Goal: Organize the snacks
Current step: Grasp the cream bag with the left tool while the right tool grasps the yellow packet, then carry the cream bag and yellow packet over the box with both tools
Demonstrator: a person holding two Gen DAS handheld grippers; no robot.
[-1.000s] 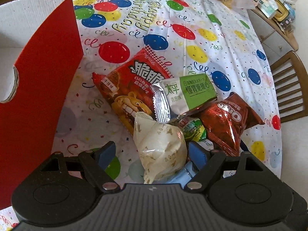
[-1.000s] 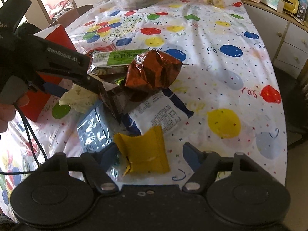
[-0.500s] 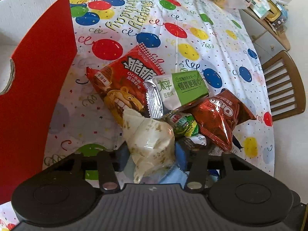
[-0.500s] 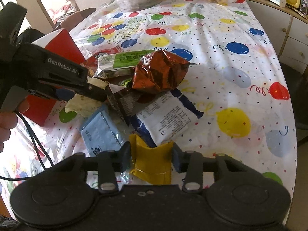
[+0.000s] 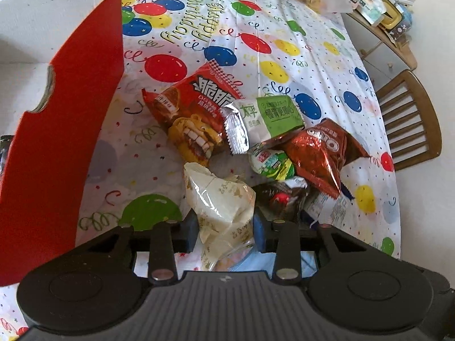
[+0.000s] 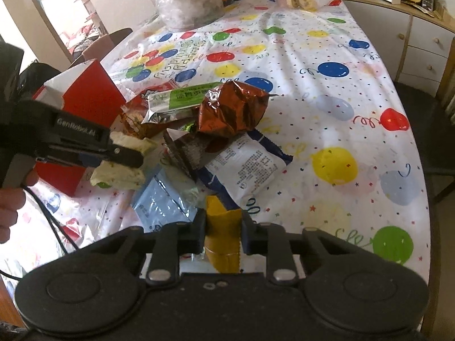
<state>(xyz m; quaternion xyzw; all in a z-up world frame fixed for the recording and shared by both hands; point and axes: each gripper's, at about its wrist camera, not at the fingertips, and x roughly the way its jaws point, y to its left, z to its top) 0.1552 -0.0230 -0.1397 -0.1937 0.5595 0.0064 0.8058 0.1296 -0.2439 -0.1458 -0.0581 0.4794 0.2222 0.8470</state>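
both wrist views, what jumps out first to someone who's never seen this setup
The balloon-print tablecloth covers the whole table, with a heap of snack packets at its middle, topped by a shiny brown packet. The left gripper is shut on a cream packet beside the red box; the right gripper clamps a yellow packet.

Both tools are matte black plastic. The left gripper (image 5: 224,231) has a broad ribbed housing with a shallow round disc moulded at each side, and two flat link arms fastened by silver rivets top and bottom. Its fingers (image 5: 190,231) carry dark blue pads. The right gripper (image 6: 223,234) is built the same way, though its housing is smooth, with two small holes near the middle edge. Seen from the side in the right view, the left tool has a long black body with white "GenRobot.AI" lettering, a grey trigger handle, and a thin black cable (image 6: 54,228) trailing beneath the person's hand (image 6: 11,199).
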